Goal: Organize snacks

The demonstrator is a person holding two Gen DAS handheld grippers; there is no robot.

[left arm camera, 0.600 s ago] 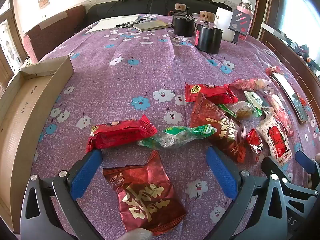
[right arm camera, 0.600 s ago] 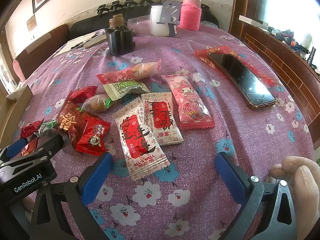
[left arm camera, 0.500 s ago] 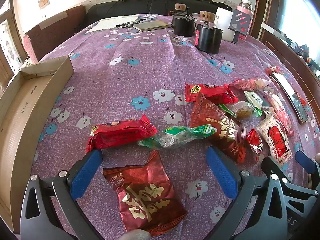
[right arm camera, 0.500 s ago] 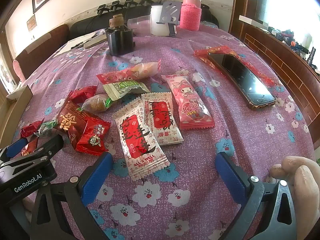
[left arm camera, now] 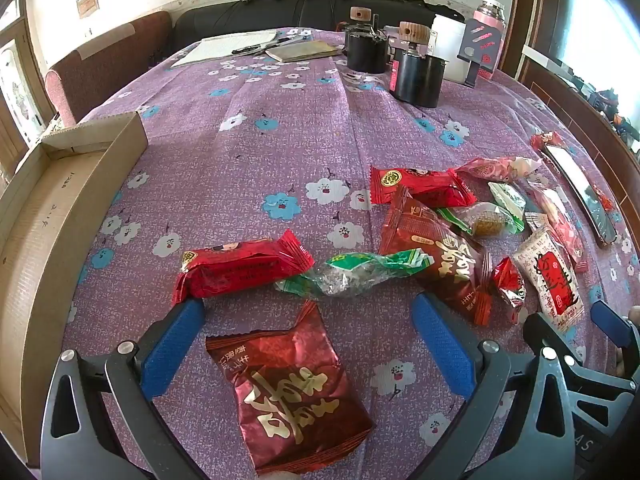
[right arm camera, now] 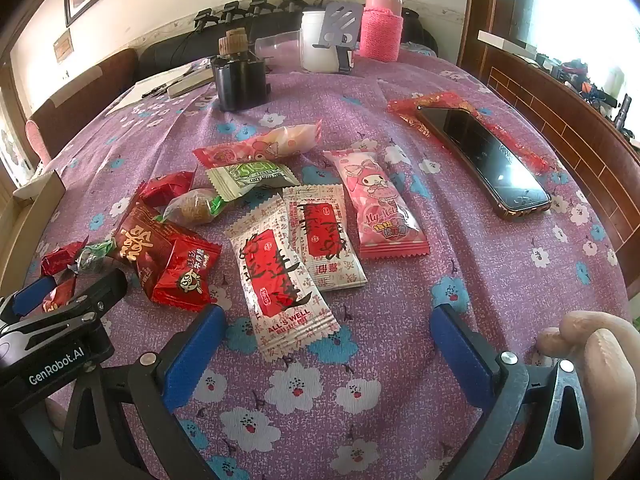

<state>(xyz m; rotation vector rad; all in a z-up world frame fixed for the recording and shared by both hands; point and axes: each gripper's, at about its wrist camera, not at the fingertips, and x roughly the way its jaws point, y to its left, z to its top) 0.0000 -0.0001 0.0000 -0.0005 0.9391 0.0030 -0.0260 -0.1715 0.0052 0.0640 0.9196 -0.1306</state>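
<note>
Snack packets lie scattered on the purple flowered surface (left arm camera: 280,120), all to the right of the cardboard box (left arm camera: 60,208) at its left edge. The left hand-held gripper (left arm camera: 308,332) hangs spread wide, empty, over a dark red foil packet (left arm camera: 292,392), which lies between its blue pads untouched. The right hand-held gripper (right arm camera: 326,344) is likewise spread and empty, its pads flanking the near end of a white-and-red packet (right arm camera: 280,280). A phone (right arm camera: 484,160) lies farthest from the box.

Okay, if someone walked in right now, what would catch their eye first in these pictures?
Bright snack packets scattered over the purple flowered tablecloth, above all the dark red packet with gold characters lying between the open left gripper's fingers. To the far right lies a phone; at the left edge, a cardboard box.
</note>
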